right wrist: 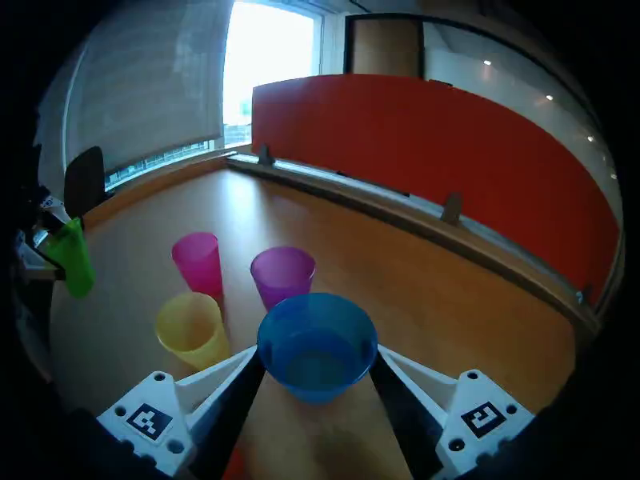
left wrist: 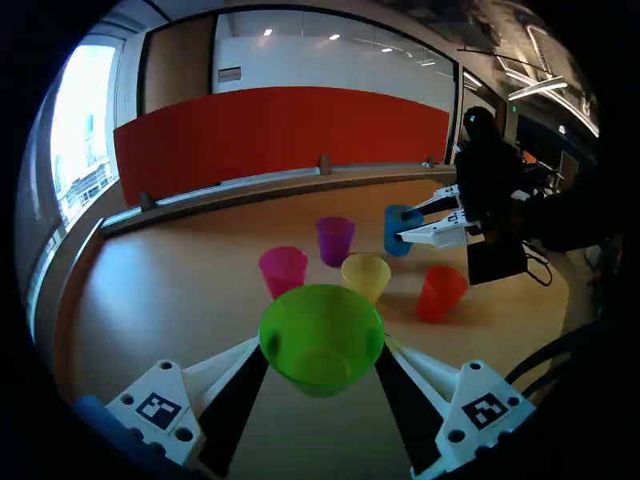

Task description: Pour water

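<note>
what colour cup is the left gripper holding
A green cup; it shows best in the left gripper view.

Wooden table [left wrist: 160, 280], pink cup [left wrist: 283, 270], purple cup [left wrist: 334, 240], yellow cup [left wrist: 366, 277], orange cup [left wrist: 440, 293] standing upright on it

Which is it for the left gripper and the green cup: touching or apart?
Touching. In the left gripper view, both fingers of the left gripper press against opposite sides of the green cup, no gap either side.

No legible text, wall sign [left wrist: 229, 74] too blurred (marker squares [left wrist: 158, 409] bear only patterns)
</note>
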